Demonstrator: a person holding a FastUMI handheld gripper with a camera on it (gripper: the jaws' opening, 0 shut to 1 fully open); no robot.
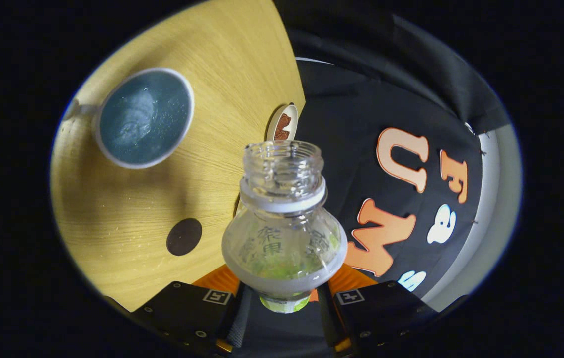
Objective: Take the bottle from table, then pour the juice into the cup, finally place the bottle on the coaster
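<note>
A clear plastic bottle [284,228], uncapped, with a white neck ring and green label, is held between the fingers of the gripper [284,298], which are closed against its sides, its open mouth pointing ahead. A white-rimmed cup [143,117] with blue inside and some liquid is seen on the wooden table. A round dark coaster [184,236] lies nearer, apart from it.
</note>
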